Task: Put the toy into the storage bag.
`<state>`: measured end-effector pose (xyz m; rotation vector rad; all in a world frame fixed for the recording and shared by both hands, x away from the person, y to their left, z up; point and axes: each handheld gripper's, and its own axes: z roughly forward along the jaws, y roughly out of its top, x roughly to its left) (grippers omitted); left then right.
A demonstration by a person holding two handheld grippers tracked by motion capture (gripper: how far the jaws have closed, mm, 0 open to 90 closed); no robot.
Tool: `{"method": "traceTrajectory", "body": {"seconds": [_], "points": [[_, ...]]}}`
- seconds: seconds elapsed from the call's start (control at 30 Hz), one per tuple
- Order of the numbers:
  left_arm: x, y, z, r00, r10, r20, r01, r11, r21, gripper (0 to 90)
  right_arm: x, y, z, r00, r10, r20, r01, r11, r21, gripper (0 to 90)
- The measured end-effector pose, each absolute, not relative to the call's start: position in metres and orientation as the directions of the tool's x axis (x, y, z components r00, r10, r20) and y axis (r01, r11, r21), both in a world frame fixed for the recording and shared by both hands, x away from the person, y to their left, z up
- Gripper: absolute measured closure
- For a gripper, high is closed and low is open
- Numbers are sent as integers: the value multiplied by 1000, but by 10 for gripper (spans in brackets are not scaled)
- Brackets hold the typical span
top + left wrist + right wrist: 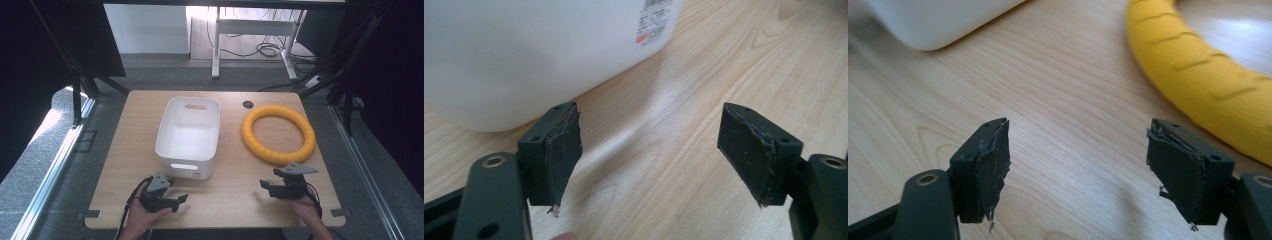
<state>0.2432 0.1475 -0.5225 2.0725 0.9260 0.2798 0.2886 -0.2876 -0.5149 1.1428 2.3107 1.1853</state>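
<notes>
Resting near tabletop front edge, left gripper and right gripper fingers wide open, empty; yellow ring beside white bin, within right's reach.

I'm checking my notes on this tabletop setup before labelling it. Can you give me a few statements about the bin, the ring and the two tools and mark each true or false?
1. The yellow ring lies inside the white bin. False: it lies flat on the table, to the right of the bin and apart from it.
2. The right tool has its jaws open with nothing between them. True.
3. The left tool grips the bin's rim. False: its jaws are open and empty, short of the bin.
4. The bin is empty. True.
5. The ring is nearer the right tool than the left. True.
</notes>
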Motion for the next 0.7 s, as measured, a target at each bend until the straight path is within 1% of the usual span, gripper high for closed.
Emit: {"method": "traceTrajectory", "body": {"seconds": [0.07,0.17,0.2,0.37,0.53,0.7], "points": [[243,149,-524,697,706,-126,520,-377,766,256,291,-286,-517,-652,755,68,505,366,782,288],[242,150,-526,694,708,-132,523,-371,767,256,292,-284,-519,-655,754,48,508,393,766,286],[243,150,-527,696,705,-137,526,-372,765,256,291,-284,-521,-654,756,23,504,413,759,284],[247,149,-524,720,680,-139,518,-392,760,258,287,-285,-523,-664,747,33,513,423,746,301],[248,150,-521,717,677,-168,525,-366,768,249,273,-278,-517,-690,723,43,498,431,752,307],[249,146,-523,724,670,-164,524,-381,761,243,276,-280,-514,-692,721,37,492,434,754,306]]}}
